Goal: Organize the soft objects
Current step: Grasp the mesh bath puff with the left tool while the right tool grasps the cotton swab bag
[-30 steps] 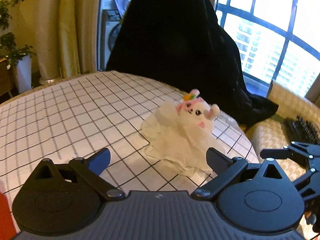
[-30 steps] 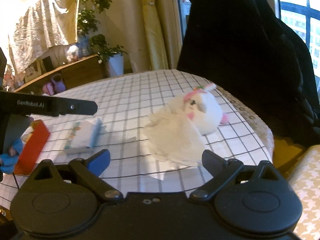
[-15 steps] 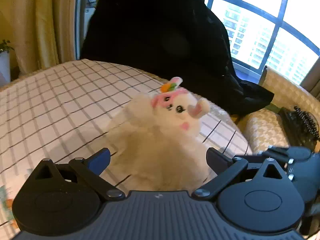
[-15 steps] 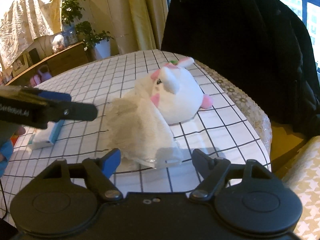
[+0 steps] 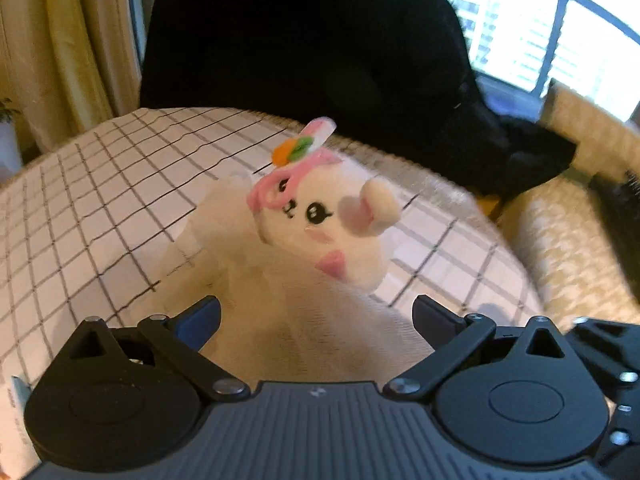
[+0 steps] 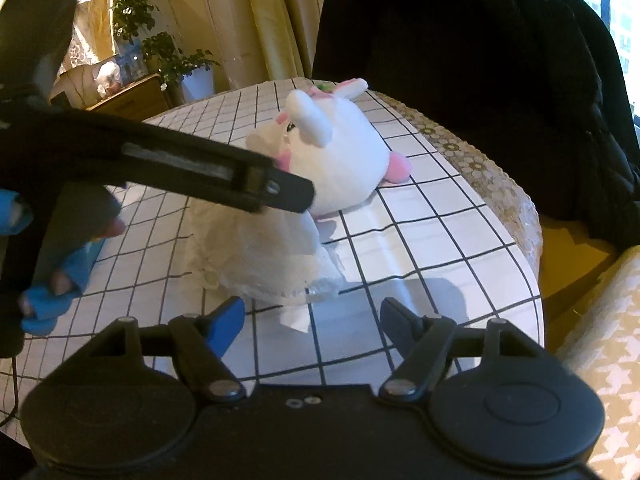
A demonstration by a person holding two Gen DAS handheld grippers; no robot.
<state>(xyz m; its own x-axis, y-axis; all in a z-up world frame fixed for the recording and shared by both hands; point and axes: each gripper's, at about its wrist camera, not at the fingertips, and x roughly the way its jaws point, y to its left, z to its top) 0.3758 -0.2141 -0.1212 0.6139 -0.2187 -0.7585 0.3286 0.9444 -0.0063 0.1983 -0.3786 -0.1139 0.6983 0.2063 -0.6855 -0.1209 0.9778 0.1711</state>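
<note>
A white plush bunny (image 5: 336, 224) with pink ears, an orange-and-green bow and a gauzy white dress (image 5: 304, 320) lies on the checked tablecloth (image 5: 100, 200). My left gripper (image 5: 316, 316) is open and close over it, and the dress lies between the wide-apart jaws without the pads pressing on it. In the right wrist view the bunny (image 6: 340, 152) lies on its side, and the left gripper's finger (image 6: 280, 192) crosses in front of its face. My right gripper (image 6: 312, 316) is open, just short of the dress hem (image 6: 276, 272), with nothing between its fingers.
A black coat (image 5: 320, 40) hangs over a chair behind the table. The lace-trimmed table edge (image 6: 480, 176) runs to the right, with a houndstooth cushion (image 6: 600, 340) beyond it. A blue-gloved hand (image 6: 48, 288) holds the left gripper. A potted plant (image 6: 172, 56) and a wooden cabinet (image 6: 132, 96) stand far left.
Both grippers have come down and closer to the bunny. The dress now lies between the left jaws. The right jaws have narrowed, and the left gripper now crosses the right wrist view.
</note>
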